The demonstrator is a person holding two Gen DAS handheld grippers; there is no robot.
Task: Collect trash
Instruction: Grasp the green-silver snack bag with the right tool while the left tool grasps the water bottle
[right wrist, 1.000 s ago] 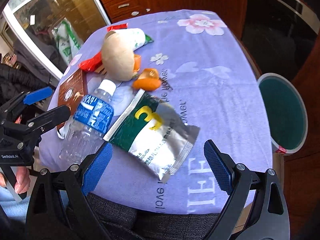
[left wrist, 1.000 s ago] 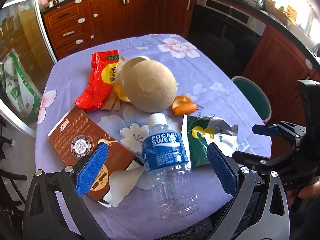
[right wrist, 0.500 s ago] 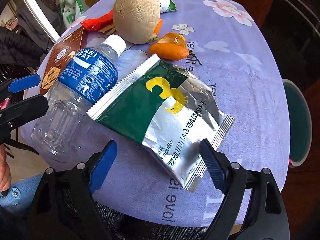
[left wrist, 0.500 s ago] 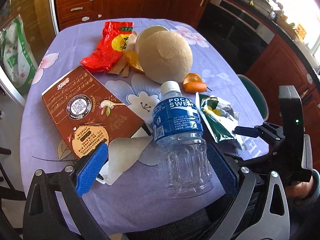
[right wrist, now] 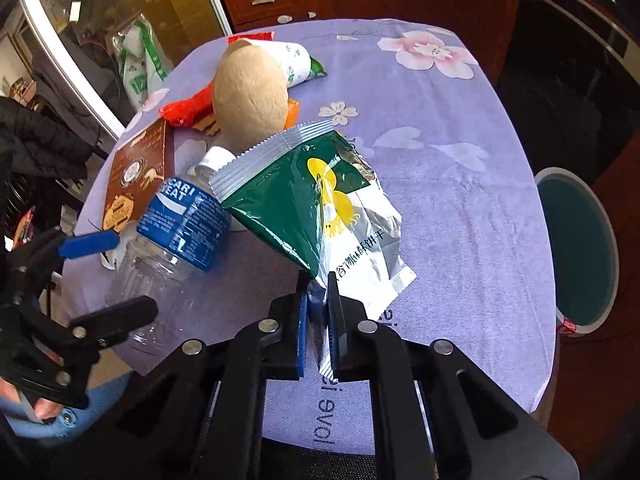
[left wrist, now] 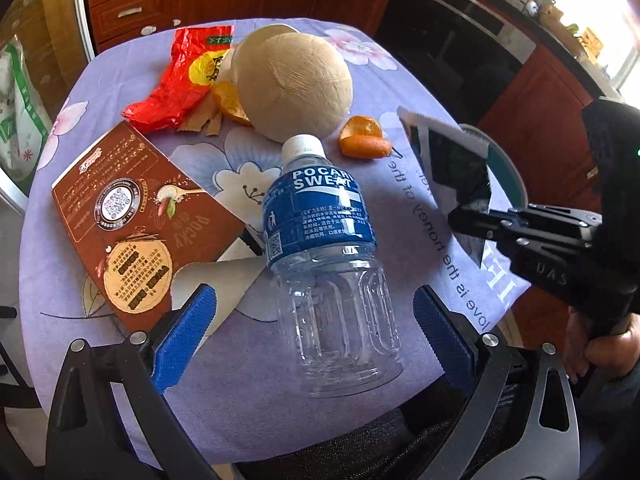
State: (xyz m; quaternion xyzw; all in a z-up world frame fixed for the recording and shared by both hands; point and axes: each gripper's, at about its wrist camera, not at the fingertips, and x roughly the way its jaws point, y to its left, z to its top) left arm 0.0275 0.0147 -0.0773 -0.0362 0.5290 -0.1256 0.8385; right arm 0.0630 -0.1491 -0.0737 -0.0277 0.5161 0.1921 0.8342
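On the table [left wrist: 404, 92] lie one plastic bottle [left wrist: 328, 264], one coconut [left wrist: 292, 84], one red wrapper [left wrist: 180, 80] and one brown box [left wrist: 136, 220]. The right hand-held gripper [right wrist: 318, 312] pinches the green snack bag [right wrist: 312, 196], lifted above the table's near edge; the left hand-held gripper [left wrist: 316, 332] gapes around the bottle.

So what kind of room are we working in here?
Most likely a home kitchen: wooden cabinets with drawers, a built-in oven, and a cloth-covered table strewn with food trash.

I see bright daylight blowing out the upper right of the left wrist view, both fisheye frames sharp centrally, bending and darkening at their corners.
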